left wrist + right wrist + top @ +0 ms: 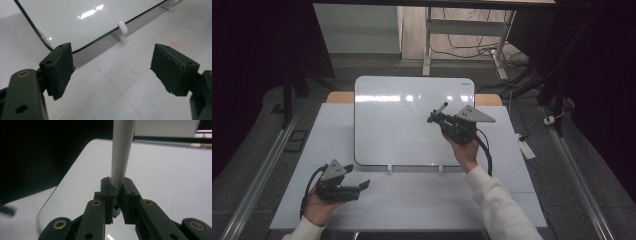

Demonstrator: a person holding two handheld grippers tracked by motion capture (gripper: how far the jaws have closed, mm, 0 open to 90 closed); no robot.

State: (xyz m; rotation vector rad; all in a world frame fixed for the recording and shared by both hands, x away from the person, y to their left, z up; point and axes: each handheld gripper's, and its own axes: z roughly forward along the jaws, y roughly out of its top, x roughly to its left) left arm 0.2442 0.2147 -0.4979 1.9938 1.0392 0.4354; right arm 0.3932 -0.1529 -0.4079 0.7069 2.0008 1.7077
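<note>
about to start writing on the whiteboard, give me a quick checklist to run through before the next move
1. Pen clamped in the right gripper: ok, jaws shut on its barrel.
2. Whiteboard surface blank: ok, only light glare shows.
3. Board seated in its white clips: ok, lower edge rests in them.
4. Pen cap off: cannot tell, the tip is too small in the high view.
5. Left gripper clear of the board: ok, open, over the table, holding nothing.
</note>
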